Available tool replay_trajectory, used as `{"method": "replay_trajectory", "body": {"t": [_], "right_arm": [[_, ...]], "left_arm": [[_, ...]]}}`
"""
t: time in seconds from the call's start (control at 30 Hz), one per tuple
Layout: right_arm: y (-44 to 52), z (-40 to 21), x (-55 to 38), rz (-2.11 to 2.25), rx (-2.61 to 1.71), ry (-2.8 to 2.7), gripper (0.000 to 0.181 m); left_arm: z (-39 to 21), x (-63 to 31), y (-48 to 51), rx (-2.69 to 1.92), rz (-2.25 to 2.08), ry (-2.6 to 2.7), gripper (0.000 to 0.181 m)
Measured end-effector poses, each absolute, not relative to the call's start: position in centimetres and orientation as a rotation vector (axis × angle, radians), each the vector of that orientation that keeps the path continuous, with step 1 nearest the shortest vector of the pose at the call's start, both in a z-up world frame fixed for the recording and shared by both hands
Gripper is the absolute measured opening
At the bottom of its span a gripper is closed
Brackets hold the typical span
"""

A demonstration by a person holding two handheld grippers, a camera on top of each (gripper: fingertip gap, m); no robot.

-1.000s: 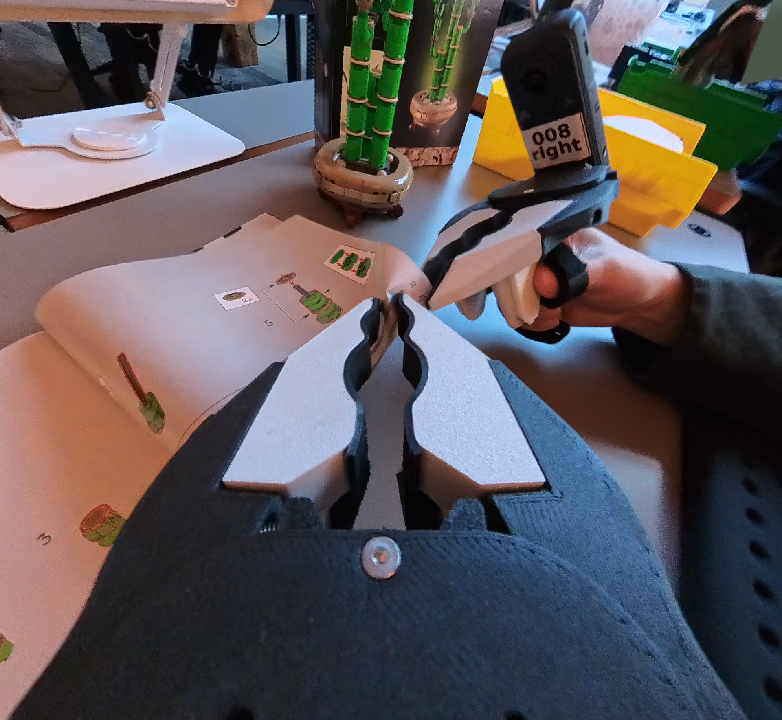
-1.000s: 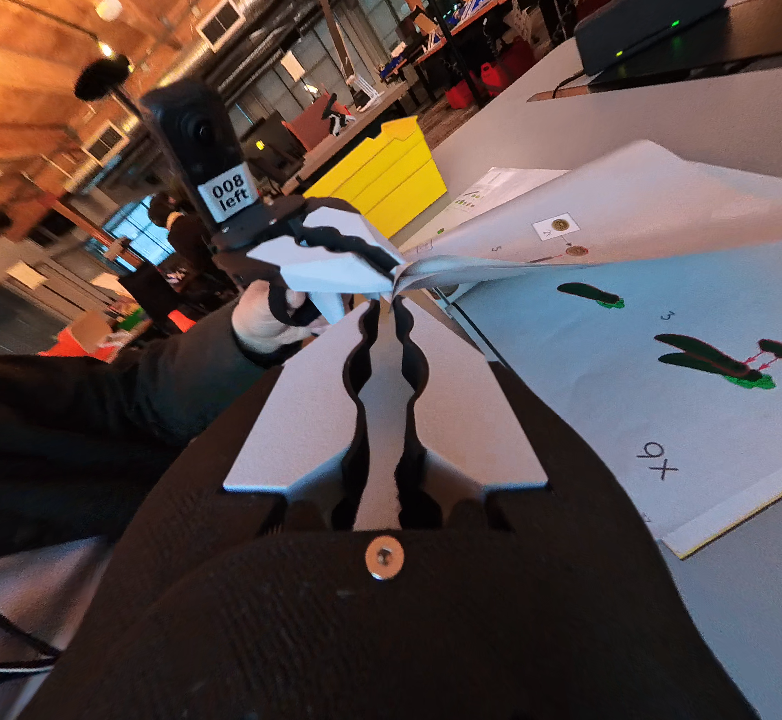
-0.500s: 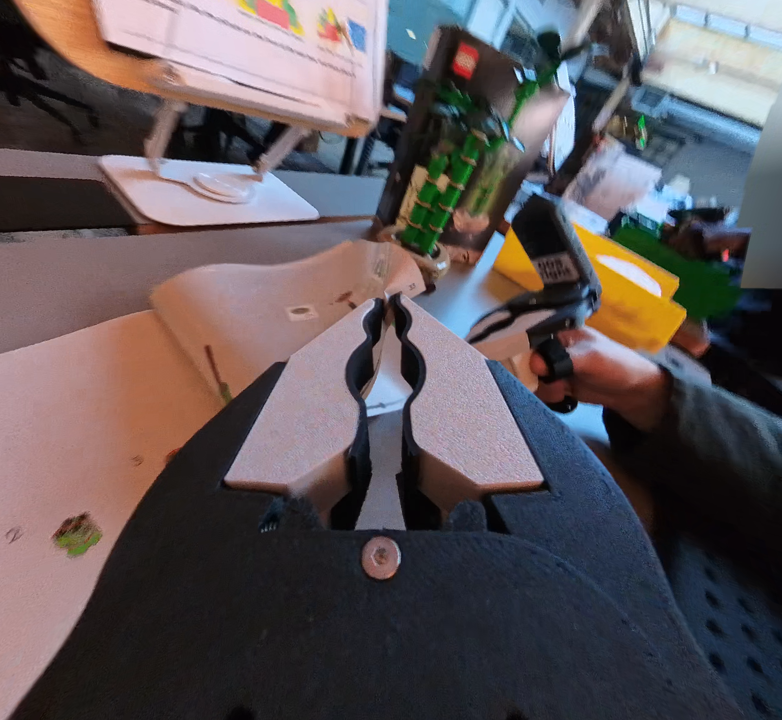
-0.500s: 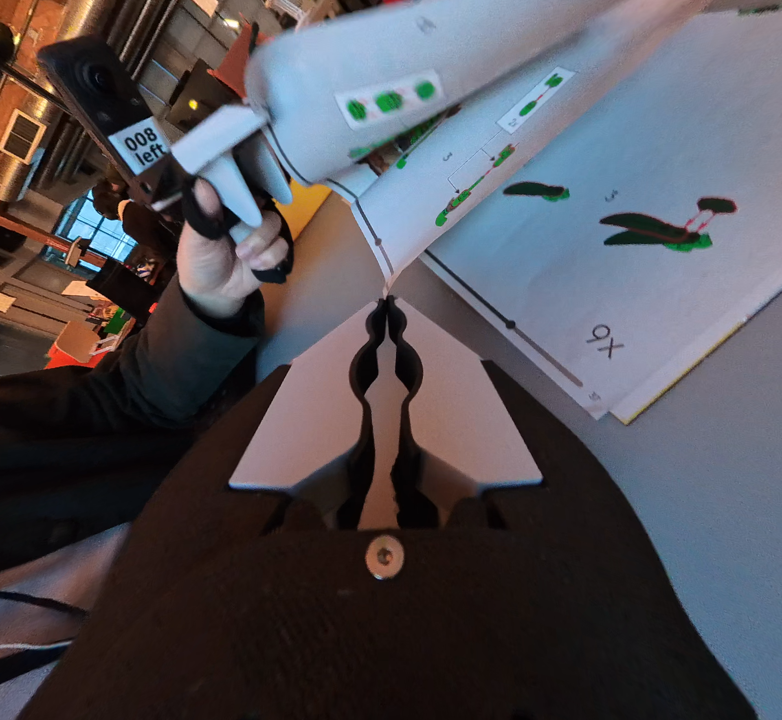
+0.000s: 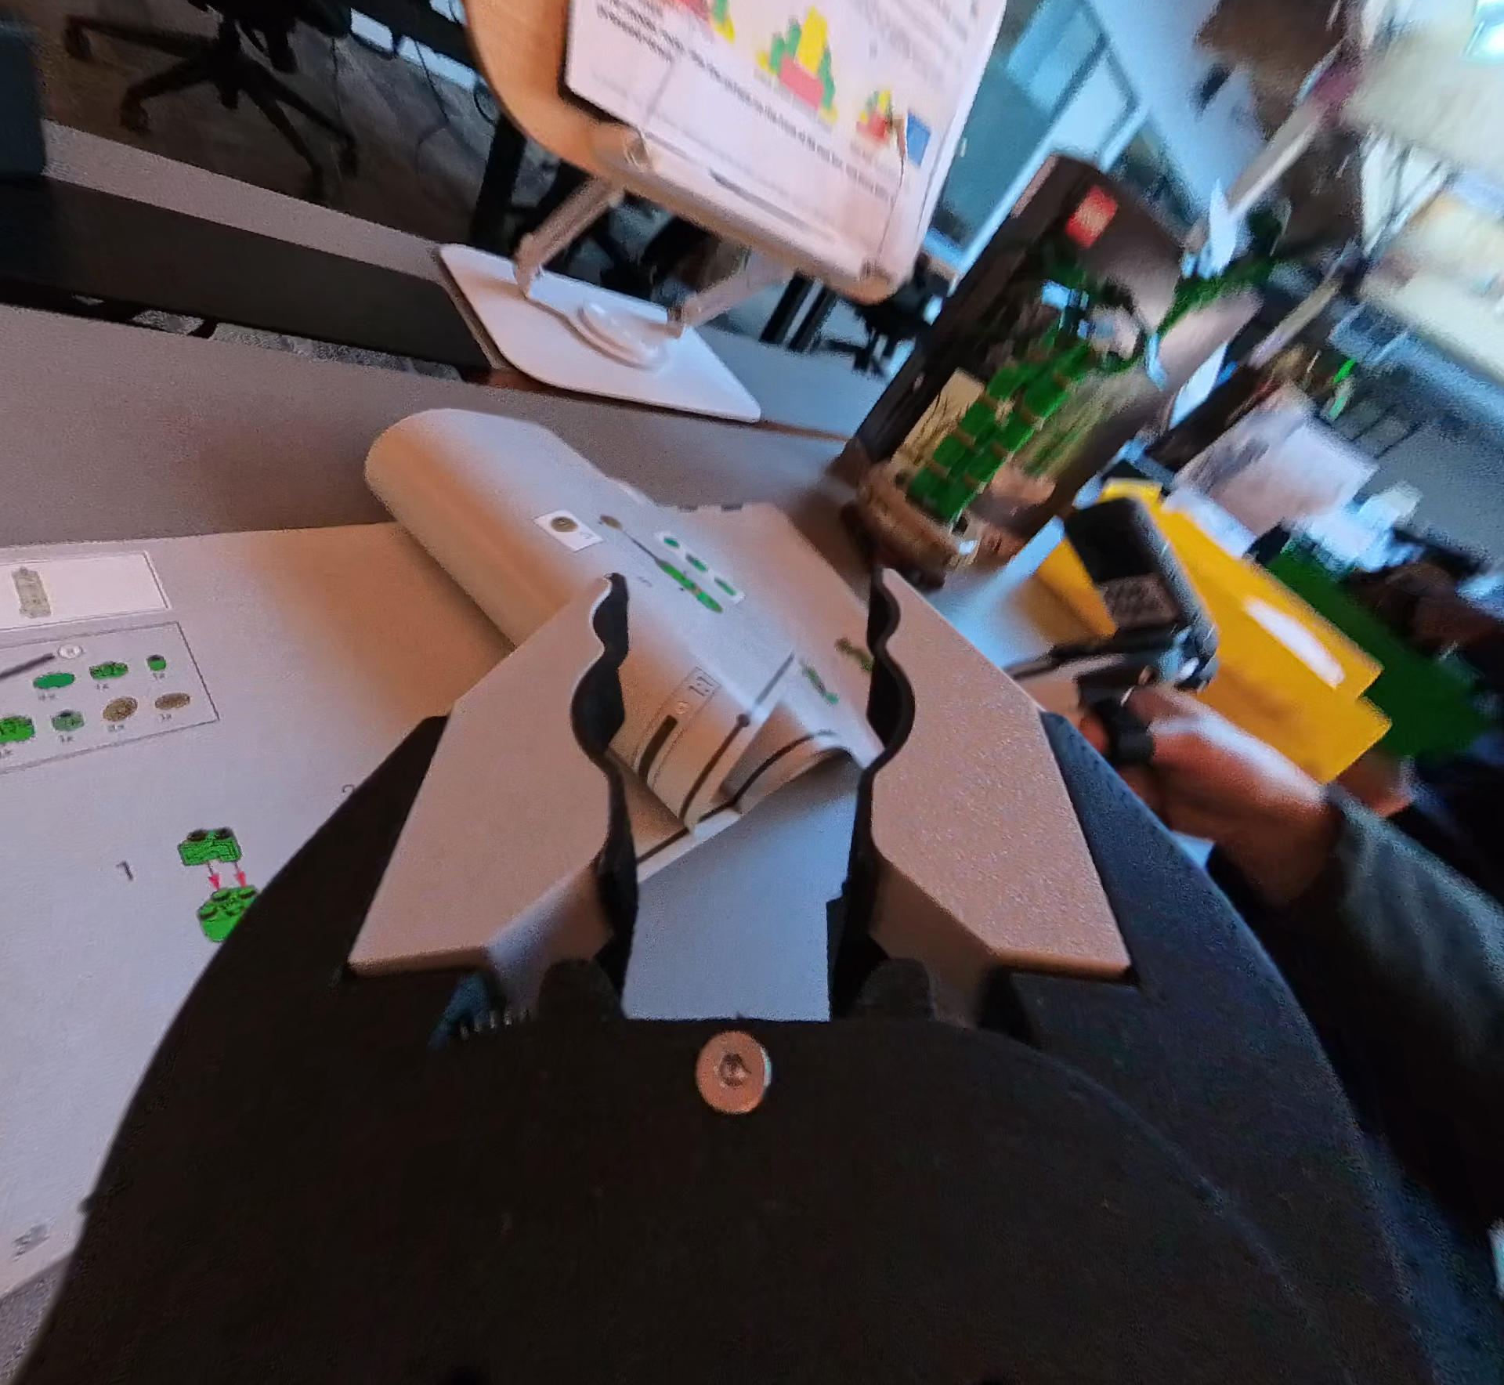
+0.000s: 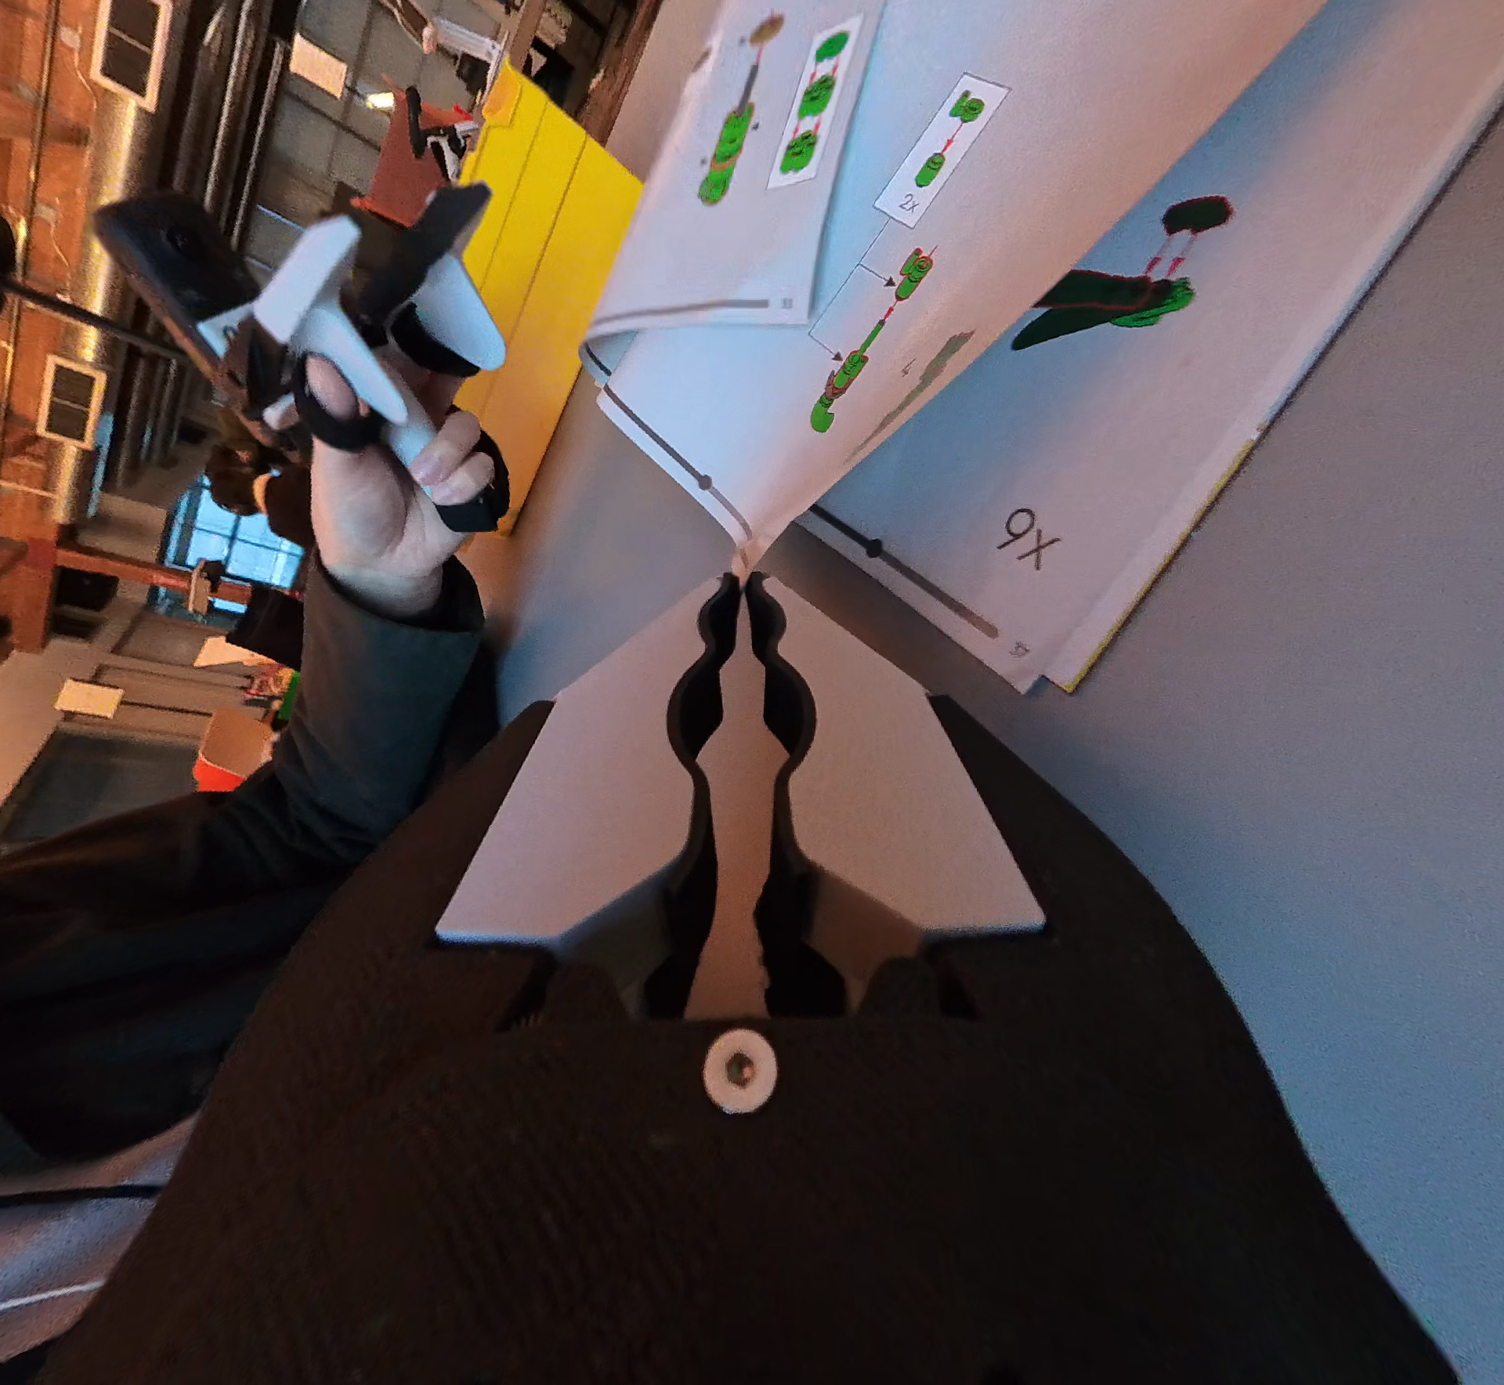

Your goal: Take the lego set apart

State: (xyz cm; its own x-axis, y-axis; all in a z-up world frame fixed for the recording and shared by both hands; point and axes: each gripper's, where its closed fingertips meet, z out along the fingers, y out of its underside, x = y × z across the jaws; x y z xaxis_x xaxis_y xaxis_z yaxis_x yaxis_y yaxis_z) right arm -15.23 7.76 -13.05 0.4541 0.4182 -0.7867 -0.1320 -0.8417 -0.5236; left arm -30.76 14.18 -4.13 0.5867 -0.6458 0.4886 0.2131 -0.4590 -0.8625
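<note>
Right gripper [image 6: 742,582] apparently on curled paper page [image 6: 732,402].

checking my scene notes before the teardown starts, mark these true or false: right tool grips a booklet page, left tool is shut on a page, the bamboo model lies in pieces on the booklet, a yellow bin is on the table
1. The right tool is shut on a booklet page. True; it pinches the page's corner.
2. The left tool is shut on a page. False; its jaws stand wide apart and hold nothing.
3. The bamboo model lies in pieces on the booklet. False; it stands assembled in front of its dark box, beyond the booklet.
4. A yellow bin is on the table. True.
</note>
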Motion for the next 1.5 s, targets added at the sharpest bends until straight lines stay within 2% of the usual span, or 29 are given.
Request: {"method": "replay_trajectory", "body": {"t": [0.1, 0.23, 0.37, 0.53, 0.77, 0.93, 1.1, 1.23, 1.43, 1.5], "right_arm": [[8.0, -12.9, -15.0, 1.402, -2.174, -0.213, 0.0], [7.9, -13.1, -15.1, 1.389, -2.188, -0.227, 0.001], [7.9, -13.2, -15.0, 1.365, -2.202, -0.24, 0.0], [7.9, -13.6, -14.5, 1.335, -2.228, -0.234, 0.0], [8.0, -14.1, -14.0, 1.32, -2.256, -0.2, 0.0], [8.5, -13.9, -13.4, 1.328, -2.237, -0.137, 0.007], [9.0, -13.7, -12.7, 1.33, -2.219, -0.072, 0.011], [9.2, -13.8, -12.4, 1.336, -2.216, -0.034, 0.009], [9.5, -13.8, -11.5, 1.316, -2.209, 0.006, 0.0], [9.4, -14.0, -11.3, 1.301, -2.225, 0.008, 0.0]], "left_arm": [[-6.7, -29.8, 13.8, -1.89, -0.759, 0.576, 0.085], [-9.5, -30.5, 14.1, -1.973, -0.363, 0.762, 0.09], [-11.5, -29.7, 13.2, -2.059, -0.423, 0.806, 0.091], [-11.9, -31.4, 14.3, -2.079, -0.353, 0.738, 0.074], [-13.4, -32.5, 14.5, -2.193, -0.399, 0.635, 0.065], [-14.3, -32.7, 13.7, -2.298, -0.616, 0.503, 0.056], [-12.8, -33.9, 13.8, -2.25, -0.877, 0.275, 0.051], [-12.1, -35.7, 14.6, -2.213, -0.976, 0.099, 0.036], [-12.9, -38.3, 15.3, -2.247, -0.762, 0.089, 0.022], [-13.2, -38.8, 15.3, -2.266, -0.705, 0.105, 0.005]]}}
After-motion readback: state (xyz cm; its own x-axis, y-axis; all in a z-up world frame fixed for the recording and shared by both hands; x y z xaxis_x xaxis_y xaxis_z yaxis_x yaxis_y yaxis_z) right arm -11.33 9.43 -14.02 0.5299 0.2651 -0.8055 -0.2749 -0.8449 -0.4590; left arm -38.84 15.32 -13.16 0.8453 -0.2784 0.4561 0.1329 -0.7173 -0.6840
